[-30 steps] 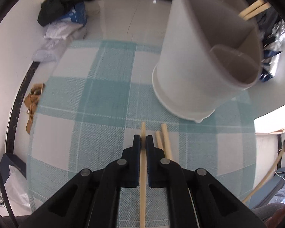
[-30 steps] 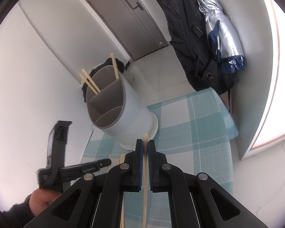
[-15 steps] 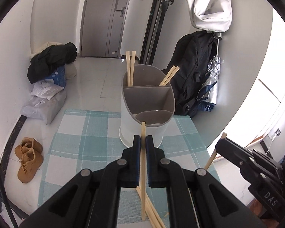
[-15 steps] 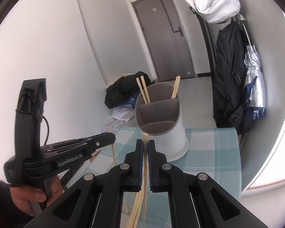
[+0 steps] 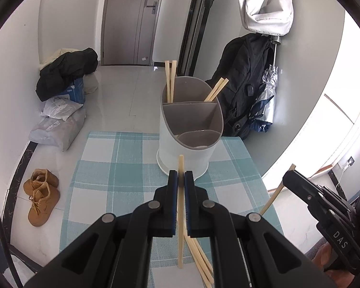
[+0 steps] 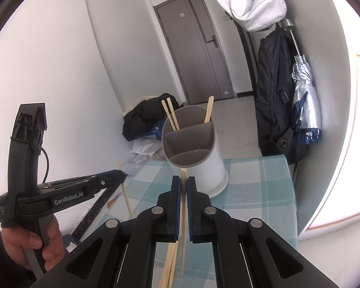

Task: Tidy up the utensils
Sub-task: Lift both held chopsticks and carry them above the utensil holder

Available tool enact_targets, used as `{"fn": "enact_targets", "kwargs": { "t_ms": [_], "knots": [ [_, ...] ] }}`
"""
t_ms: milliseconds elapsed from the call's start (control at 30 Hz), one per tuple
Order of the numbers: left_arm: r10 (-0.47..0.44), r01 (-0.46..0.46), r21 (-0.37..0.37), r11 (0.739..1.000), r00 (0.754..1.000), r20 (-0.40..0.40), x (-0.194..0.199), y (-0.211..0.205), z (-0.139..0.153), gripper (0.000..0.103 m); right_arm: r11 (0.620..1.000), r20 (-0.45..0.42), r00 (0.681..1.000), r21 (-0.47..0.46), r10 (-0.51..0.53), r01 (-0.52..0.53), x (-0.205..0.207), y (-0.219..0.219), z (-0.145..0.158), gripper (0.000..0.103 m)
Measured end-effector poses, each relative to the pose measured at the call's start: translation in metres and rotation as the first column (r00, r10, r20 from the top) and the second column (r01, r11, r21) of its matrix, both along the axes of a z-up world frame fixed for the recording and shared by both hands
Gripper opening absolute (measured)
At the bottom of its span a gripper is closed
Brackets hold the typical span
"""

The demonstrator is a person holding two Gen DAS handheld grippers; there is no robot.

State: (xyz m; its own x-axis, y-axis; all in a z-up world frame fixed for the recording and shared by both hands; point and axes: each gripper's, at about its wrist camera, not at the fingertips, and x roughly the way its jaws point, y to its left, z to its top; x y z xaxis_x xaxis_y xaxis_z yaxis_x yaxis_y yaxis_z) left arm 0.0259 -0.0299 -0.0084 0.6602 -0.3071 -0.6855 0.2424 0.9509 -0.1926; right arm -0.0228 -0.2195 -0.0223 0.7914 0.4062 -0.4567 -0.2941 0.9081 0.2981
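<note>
Left claw (image 5: 180, 180): I'm pinching one chopstick (image 5: 180, 216), lifted clear of the cloth.
Right claw (image 6: 183, 182): I'm clamped on another chopstick (image 6: 183, 228), raised too.
Holder (image 5: 187, 129): just beyond my tips, far centre; pairs stand in its far section, the near sections look empty.
Doing it well: I tip each stick upright over the rim, one claw at a time, then let go.
Surface: checked cloth (image 5: 103, 168), loose chopsticks (image 5: 199, 256) near me.
Room: grey door (image 6: 196, 48) far, backpack (image 6: 276, 96) right.

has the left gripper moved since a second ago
Yes. The left gripper, shut on a chopstick, has lifted and tilted up from the checked tablecloth: the utensil holder, earlier looming overhead, now stands upright ahead.
</note>
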Motion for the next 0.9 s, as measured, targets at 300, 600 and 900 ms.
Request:
{"fn": "enact_targets", "kwargs": {
  "t_ms": [300,600,900],
  "knots": [
    [-0.015,0.015,0.016,1.000,1.000,-0.019,0.001,-0.001,0.005,0.002,1.000,-0.009,1.000,0.011,-0.017,0.017,0.000,0.000,0.001,0.004],
    [-0.095,0.095,0.040,0.995,0.995,0.004,0.001,-0.008,0.024,0.002,1.000,-0.017,1.000,0.013,-0.021,0.021,0.011,0.000,0.006,0.004],
    [-0.111,0.111,-0.003,0.994,0.994,0.022,0.017,-0.012,0.063,0.001,0.999,-0.004,0.999,0.017,-0.052,0.052,0.023,-0.007,0.030,0.004]
  ]
}}
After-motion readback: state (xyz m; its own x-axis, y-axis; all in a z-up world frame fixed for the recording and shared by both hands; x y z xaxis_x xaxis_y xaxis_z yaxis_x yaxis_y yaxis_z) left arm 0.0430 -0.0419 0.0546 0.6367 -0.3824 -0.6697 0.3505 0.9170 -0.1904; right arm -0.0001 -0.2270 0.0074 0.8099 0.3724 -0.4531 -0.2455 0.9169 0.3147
